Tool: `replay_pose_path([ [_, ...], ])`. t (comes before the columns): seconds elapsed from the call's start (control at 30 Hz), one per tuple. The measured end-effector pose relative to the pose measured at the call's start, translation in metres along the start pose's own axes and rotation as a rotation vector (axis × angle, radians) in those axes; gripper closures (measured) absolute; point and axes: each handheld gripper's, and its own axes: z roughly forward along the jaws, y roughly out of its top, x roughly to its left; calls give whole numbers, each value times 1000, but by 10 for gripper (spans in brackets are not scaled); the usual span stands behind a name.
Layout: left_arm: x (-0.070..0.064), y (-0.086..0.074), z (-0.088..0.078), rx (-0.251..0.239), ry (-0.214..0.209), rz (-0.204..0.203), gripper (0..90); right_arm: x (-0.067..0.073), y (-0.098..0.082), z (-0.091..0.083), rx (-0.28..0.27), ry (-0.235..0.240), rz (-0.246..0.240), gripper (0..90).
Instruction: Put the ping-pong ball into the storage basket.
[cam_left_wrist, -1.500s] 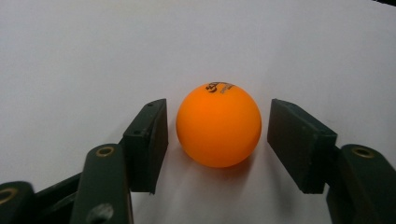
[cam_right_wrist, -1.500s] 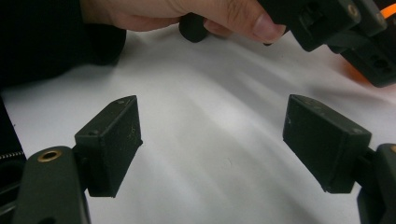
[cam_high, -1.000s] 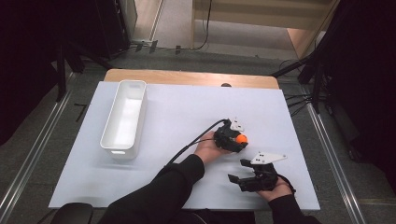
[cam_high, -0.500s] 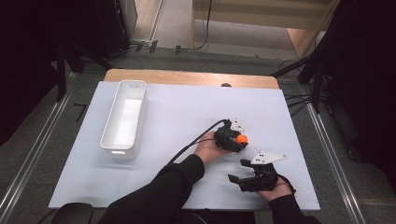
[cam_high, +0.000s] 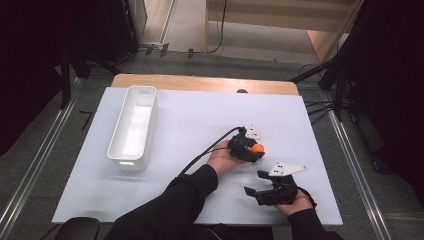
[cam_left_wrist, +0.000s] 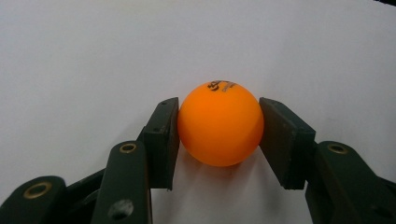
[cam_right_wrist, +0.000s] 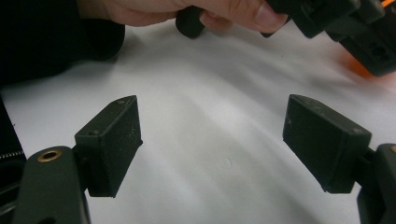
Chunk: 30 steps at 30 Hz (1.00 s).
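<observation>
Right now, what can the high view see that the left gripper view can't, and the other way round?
The high view alone takes in the long white plastic bin at the table's left, the wooden table edge and the open right gripper. The left gripper view alone gives the dark printed logo on top of the ball and both black pads pressing its sides. Both share the small round orange ball held in the left gripper on the white table sheet.

Ball (cam_high: 258, 148) between left gripper (cam_high: 254, 150) pads; bin (cam_high: 131, 127) far left.

Grey floor (cam_high: 190, 30), perhaps carpet
</observation>
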Motion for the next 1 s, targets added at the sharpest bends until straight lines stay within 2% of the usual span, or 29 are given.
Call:
replay_pose_path([
  [0.23, 2, 2, -5, -16, -10, -8, 508, 0, 0, 0, -1, 1, 1, 180],
  [0.37, 2, 4, -9, -7, -17, -7, 508, 0, 0, 0, -1, 0, 1, 180],
  [0.57, 4, 7, -16, -27, -32, -21, 507, 0, 0, 1, -4, -1, 2, 180],
  [0.77, 4, 10, -23, -14, -33, -12, 508, 0, 0, 1, -1, 0, 1, 180],
  [1.0, 7, 12, -31, -20, -49, -31, 508, 0, 0, 1, -1, 0, 3, 180],
])
